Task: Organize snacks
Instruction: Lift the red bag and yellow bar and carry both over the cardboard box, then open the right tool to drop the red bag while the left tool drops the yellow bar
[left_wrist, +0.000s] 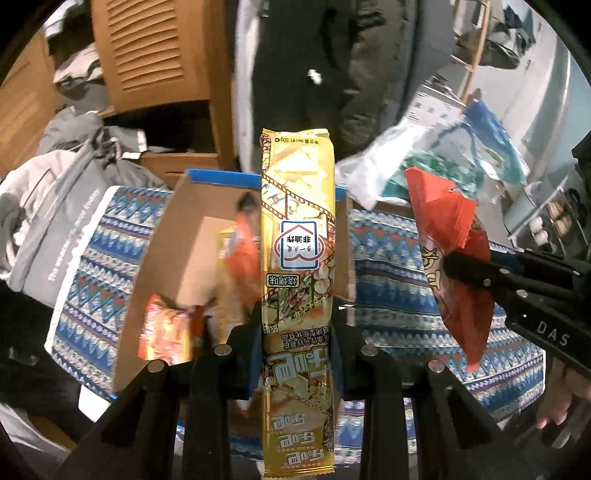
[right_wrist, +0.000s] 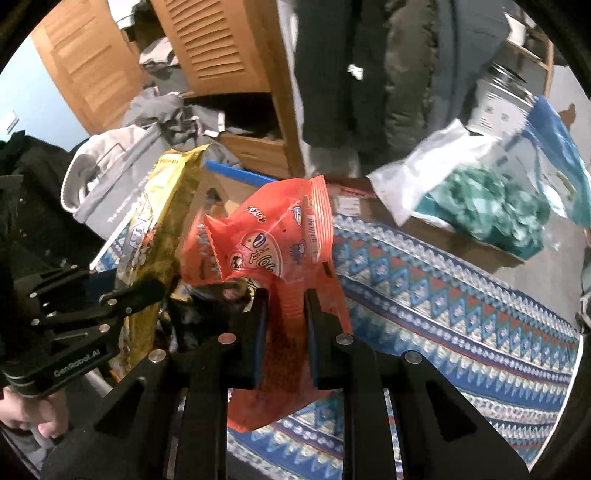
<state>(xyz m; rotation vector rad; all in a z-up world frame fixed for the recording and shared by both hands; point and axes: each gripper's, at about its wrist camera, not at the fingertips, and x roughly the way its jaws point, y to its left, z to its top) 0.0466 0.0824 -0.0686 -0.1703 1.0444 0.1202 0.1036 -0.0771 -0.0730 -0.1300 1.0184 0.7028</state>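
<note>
My left gripper (left_wrist: 297, 325) is shut on a long yellow snack pack (left_wrist: 297, 221) and holds it upright above an open cardboard box (left_wrist: 162, 258). The box holds an orange packet (left_wrist: 242, 251) and a small orange-yellow packet (left_wrist: 166, 328). My right gripper (right_wrist: 286, 310) is shut on an orange snack bag (right_wrist: 273, 236), held above the patterned cloth to the right of the box. In the left wrist view the right gripper (left_wrist: 458, 267) and its orange bag (left_wrist: 450, 236) show at the right. In the right wrist view the left gripper (right_wrist: 147, 291) and yellow pack (right_wrist: 159, 221) show at the left.
A blue patterned cloth (right_wrist: 443, 295) covers the surface. A clear plastic bag with green contents (right_wrist: 480, 206) lies on a second cardboard box at the back right. Grey clothes (left_wrist: 55, 206) are piled at the left. A wooden louvred cabinet (left_wrist: 155, 51) stands behind.
</note>
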